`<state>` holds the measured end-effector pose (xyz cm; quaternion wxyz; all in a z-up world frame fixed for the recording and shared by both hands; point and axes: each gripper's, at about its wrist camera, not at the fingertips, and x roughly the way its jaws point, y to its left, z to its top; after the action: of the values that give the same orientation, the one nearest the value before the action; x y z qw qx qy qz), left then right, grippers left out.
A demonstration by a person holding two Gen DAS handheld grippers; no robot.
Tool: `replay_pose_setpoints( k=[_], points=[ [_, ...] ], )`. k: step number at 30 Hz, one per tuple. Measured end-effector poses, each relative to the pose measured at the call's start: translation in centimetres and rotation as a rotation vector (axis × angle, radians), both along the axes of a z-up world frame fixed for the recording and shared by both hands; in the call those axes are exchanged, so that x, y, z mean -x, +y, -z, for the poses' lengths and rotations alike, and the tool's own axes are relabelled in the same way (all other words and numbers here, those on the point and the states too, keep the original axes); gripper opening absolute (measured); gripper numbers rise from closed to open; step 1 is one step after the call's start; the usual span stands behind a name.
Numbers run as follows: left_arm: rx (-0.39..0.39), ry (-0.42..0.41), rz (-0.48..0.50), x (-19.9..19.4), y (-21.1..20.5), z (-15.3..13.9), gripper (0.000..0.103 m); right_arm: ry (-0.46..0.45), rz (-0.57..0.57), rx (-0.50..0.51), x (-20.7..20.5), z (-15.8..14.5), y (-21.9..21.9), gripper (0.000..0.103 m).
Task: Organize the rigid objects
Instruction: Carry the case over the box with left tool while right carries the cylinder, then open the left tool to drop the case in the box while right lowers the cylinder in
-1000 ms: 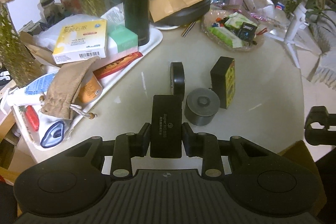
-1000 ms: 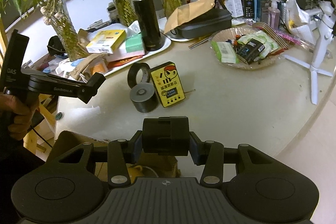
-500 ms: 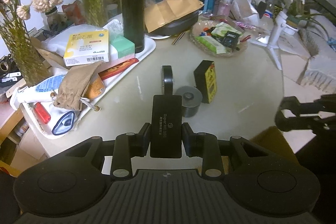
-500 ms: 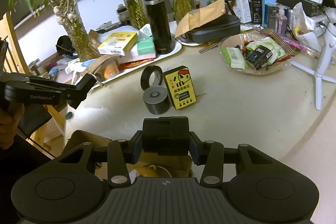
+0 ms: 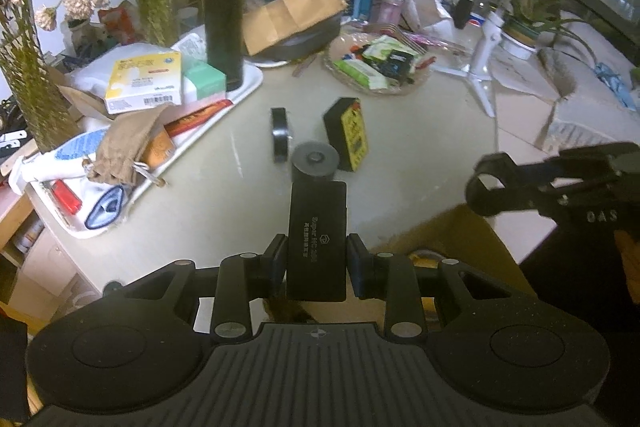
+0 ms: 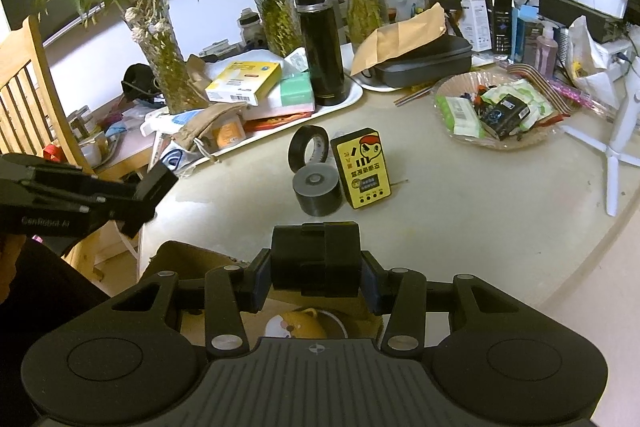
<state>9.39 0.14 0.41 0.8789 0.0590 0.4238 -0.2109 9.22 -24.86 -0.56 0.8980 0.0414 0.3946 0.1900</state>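
Left wrist view: left gripper (image 5: 316, 267) clenched on a flat black box (image 5: 317, 239) bearing pale lettering, held upright above the near edge of the beige table (image 5: 420, 155). Right wrist view: right gripper (image 6: 315, 277) clenched on a chunky black block (image 6: 315, 257), also above the near table edge, over an open cardboard carton (image 6: 188, 259) in which a bear-faced item shows. Farther out on the table stand a grey tape roll (image 6: 318, 193), a black tape roll (image 6: 308, 149) on edge just behind it, and a yellow box (image 6: 366, 169) touching the grey roll's right side. Beyond these, a white tray (image 6: 340, 103) carries a black flask (image 6: 320, 43); a glass dish (image 6: 500, 143) of packets sits to the right.
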Motion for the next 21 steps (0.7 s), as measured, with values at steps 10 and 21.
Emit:
replay_pose_setpoints(
  k=[10,21],
  points=[
    [-0.024,0.058,0.041,1.9,-0.8,2.1,0.031,0.001,-0.017,-0.003,1.2,-0.1,0.1,0.048],
    [-0.029,0.054,0.060,3.2,-1.0,3.2,0.033,0.004,-0.024,-0.012,2.0,-0.1,0.1,0.048]
  ],
)
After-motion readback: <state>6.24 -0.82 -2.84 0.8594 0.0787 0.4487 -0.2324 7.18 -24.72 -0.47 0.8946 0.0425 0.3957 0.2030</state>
